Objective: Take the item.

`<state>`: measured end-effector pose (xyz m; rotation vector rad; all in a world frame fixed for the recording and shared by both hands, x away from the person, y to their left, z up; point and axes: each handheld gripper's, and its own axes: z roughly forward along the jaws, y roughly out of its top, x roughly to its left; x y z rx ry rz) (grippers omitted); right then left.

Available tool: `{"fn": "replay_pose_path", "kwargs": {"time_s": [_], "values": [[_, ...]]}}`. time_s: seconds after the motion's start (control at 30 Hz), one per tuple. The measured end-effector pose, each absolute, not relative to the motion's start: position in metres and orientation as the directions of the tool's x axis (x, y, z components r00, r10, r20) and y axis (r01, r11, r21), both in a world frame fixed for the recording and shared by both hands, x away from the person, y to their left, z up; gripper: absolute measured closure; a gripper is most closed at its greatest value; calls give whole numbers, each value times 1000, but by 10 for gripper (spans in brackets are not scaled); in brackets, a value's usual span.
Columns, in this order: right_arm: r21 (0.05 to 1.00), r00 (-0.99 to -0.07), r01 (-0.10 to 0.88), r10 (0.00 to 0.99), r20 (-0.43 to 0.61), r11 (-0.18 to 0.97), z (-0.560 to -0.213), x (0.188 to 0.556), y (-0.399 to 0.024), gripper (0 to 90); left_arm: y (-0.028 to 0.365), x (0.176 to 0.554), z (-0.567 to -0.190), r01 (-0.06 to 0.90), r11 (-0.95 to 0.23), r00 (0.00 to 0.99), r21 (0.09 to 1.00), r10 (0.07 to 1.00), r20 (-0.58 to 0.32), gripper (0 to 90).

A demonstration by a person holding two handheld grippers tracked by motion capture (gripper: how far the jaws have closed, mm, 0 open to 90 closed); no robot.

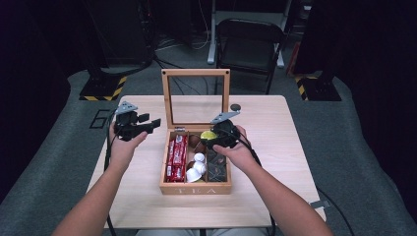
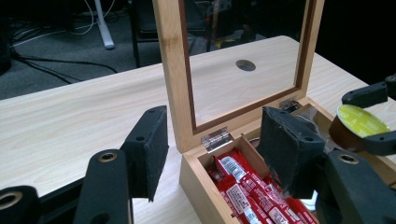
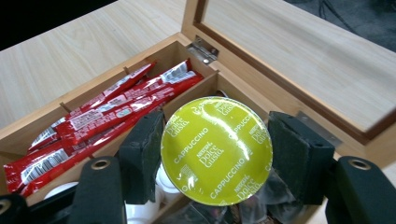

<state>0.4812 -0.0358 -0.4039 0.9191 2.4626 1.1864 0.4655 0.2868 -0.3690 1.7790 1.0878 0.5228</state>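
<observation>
Right gripper (image 3: 212,154) clamped on cappuccino capsule (image 3: 216,150) above tea box (image 1: 195,189), capsule's body hidden beneath its foil lid, left gripper (image 2: 212,154) released, empty, at the box's left edge.

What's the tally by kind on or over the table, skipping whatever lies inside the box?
Grippers: 2, left gripper and right gripper
Wooden tea box: 1
Green-lidded capsule, held in the right gripper: 1
Black disc: 1
Total: 5
</observation>
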Motion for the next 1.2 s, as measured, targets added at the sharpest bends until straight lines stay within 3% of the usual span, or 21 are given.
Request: {"fn": "replay_pose_path", "kwargs": {"time_s": [1.2], "values": [[779, -595, 508, 804, 9, 367, -404, 481, -156, 373, 290, 466, -371, 454, -135, 499, 881, 857, -126, 423]]}}
